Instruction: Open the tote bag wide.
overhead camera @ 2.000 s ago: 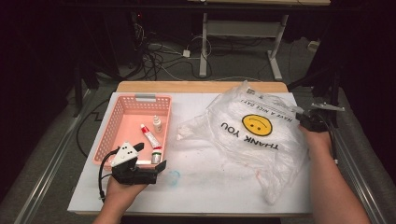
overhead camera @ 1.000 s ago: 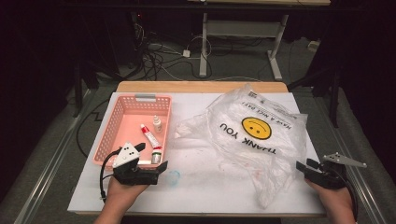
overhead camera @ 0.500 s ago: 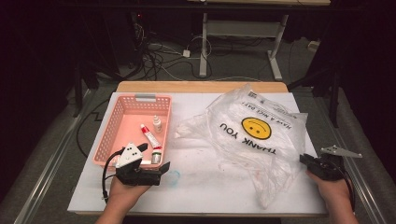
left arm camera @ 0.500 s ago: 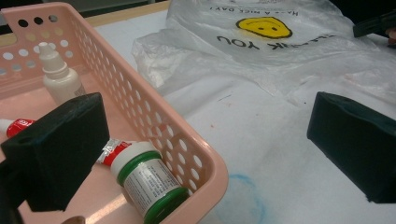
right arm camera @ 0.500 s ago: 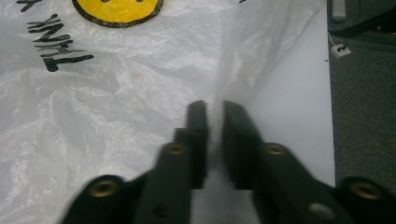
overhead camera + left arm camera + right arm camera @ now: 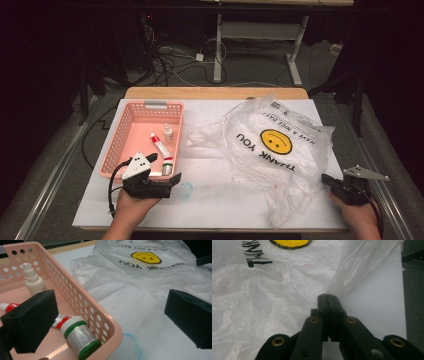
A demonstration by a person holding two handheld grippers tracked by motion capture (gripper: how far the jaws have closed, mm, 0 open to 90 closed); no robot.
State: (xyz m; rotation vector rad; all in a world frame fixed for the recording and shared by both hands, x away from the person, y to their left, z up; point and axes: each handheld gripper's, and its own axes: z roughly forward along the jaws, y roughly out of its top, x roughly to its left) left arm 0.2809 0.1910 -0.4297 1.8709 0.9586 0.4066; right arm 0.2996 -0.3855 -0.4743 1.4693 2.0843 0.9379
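A clear plastic bag [image 6: 280, 155] with a yellow smiley face and "THANK YOU" lies crumpled on the right half of the white table [image 6: 220, 200]. My right gripper [image 6: 325, 178] sits at the bag's near right edge. Its jaws have just been closing and now meet on a raised fold of the bag [image 6: 287, 290], right gripper [image 6: 327, 296]. My left gripper [image 6: 175, 181] rests by the near right corner of a pink basket [image 6: 116, 150]. In the left gripper view it [image 6: 111, 312] stands wide open, one jaw over the basket [image 6: 82, 302], the other over the table.
The basket holds a white dropper bottle [image 6: 169, 131], a red and white tube [image 6: 160, 146] and a green-capped jar [image 6: 80, 336]. A faint blue ring [image 6: 186, 190] marks the table near the left gripper. Cables and table legs lie on the dark floor behind.
The right hand came down from the bag's far right corner to its near right edge, crept toward the plastic and shut its jaws. The left hand stayed put.
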